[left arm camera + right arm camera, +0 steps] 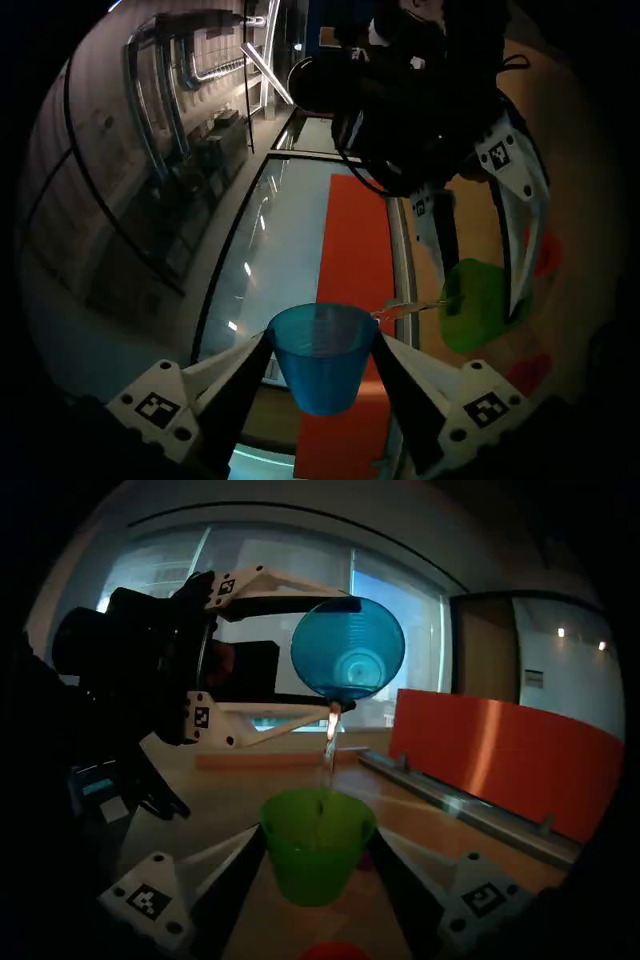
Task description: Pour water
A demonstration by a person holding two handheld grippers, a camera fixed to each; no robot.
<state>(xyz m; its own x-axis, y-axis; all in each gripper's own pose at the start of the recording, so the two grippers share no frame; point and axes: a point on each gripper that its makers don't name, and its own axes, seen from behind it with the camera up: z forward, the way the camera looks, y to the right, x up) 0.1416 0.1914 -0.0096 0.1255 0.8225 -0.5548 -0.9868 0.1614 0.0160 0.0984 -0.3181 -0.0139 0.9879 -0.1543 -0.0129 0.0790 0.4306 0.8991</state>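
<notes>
In the left gripper view, a glass wall (264, 264) runs along the left. Low in the middle the left tongs (322, 346) pinch a blue cup (324, 376), one finger pressed on each side of it. Behind the cup stands an orange panel (352, 240). A thin stream of water (412, 307) leaves the blue cup's rim and crosses to the right, into a green cup (476, 308). That cup is pinched between the two fingers of the right tongs (482, 294), which reach in from the upper right above the wooden tabletop (576, 184). Two red things (548, 252) lie on the tabletop just beside the green cup; I cannot tell what they are. In the right gripper view, the left tongs come in from the left. They hold the blue cup tipped on its side, its mouth toward the camera. The water drops from its lower lip into the green cup, which sits upright below it, gripped on both sides. The orange panel stands to the right.
</notes>
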